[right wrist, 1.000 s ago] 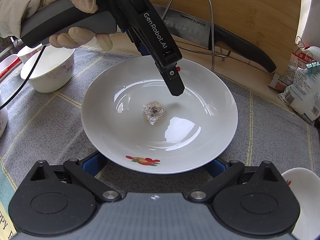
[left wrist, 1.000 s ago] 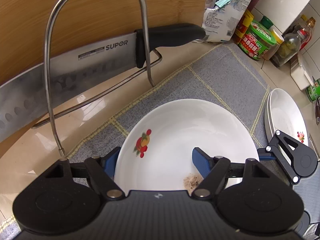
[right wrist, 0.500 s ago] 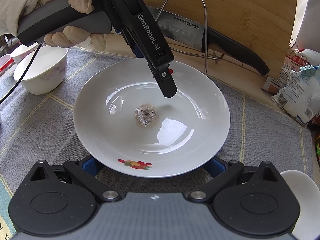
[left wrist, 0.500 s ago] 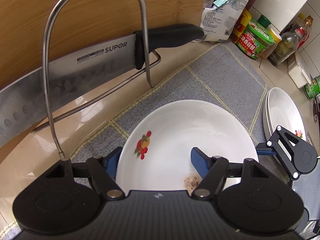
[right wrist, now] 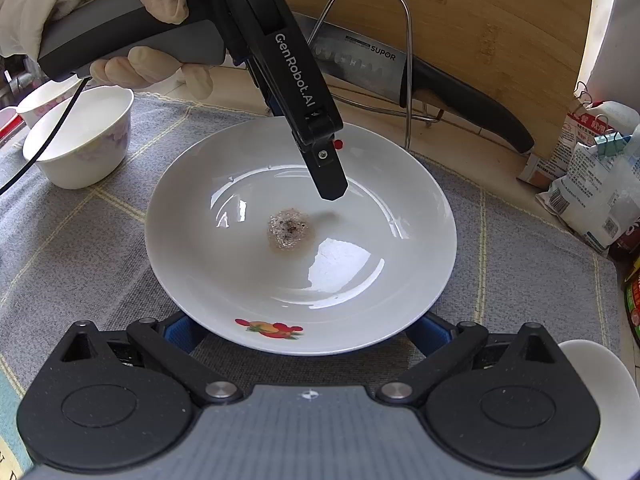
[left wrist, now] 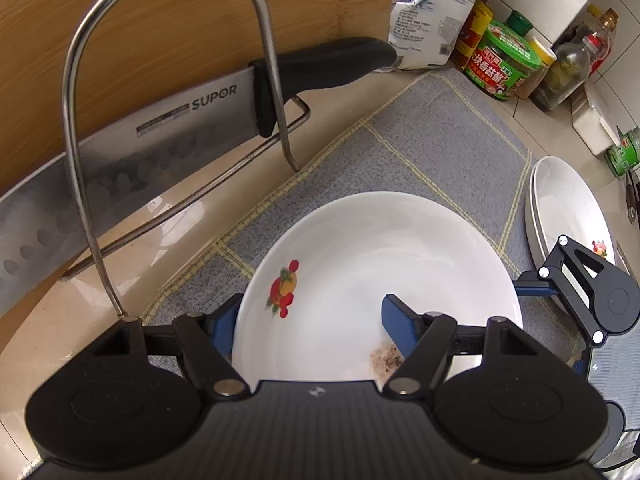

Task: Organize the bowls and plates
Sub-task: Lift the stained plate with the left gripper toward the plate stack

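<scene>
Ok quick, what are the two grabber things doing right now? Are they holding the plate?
Left gripper: jaws open, straddling the plate rim, not clamped.
Right gripper: jaws open wide at the plate's other edge, holding nothing.

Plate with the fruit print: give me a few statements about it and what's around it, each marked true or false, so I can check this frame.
1. The plate lies on the grey mat. True.
2. The plate is clean. False: a patch of residue sits in its middle.
3. The left tool is open and straddles the plate's rim, one finger inside and one outside. True.
4. The knife lies flat on the mat. False: it stands on edge in the wire rack, by the wooden board.
5. A white bowl stands on the mat beside the plate. True.
</scene>
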Motion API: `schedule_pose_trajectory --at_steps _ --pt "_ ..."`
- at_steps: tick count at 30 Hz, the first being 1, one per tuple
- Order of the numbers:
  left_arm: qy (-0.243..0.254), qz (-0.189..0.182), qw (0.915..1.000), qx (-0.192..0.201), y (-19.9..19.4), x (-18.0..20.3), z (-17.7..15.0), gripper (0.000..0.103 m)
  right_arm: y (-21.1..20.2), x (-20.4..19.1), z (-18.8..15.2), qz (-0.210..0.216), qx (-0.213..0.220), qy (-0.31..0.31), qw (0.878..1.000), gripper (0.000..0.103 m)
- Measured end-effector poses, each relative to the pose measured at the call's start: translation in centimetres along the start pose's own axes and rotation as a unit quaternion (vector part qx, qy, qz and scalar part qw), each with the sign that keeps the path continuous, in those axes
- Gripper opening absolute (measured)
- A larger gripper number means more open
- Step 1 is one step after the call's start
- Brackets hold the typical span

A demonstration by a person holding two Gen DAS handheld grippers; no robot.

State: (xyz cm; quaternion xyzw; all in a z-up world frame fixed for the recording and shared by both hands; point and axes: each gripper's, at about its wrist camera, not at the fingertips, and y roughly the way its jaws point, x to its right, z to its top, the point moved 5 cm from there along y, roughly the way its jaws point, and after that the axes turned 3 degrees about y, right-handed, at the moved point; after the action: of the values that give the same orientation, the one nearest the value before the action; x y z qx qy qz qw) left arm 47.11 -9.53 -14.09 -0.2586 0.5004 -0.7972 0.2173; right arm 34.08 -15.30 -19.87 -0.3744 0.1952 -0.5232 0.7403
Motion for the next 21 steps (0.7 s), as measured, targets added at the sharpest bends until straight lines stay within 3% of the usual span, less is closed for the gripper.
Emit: schedule_pose_trajectory --at_steps 21 --pt "0.0 0.002 1.0 0.007 -0.89 0.31 -0.13 0.072 -0.89 -0.08 0.2 -0.001 0.002 -0.012 1.0 0.103"
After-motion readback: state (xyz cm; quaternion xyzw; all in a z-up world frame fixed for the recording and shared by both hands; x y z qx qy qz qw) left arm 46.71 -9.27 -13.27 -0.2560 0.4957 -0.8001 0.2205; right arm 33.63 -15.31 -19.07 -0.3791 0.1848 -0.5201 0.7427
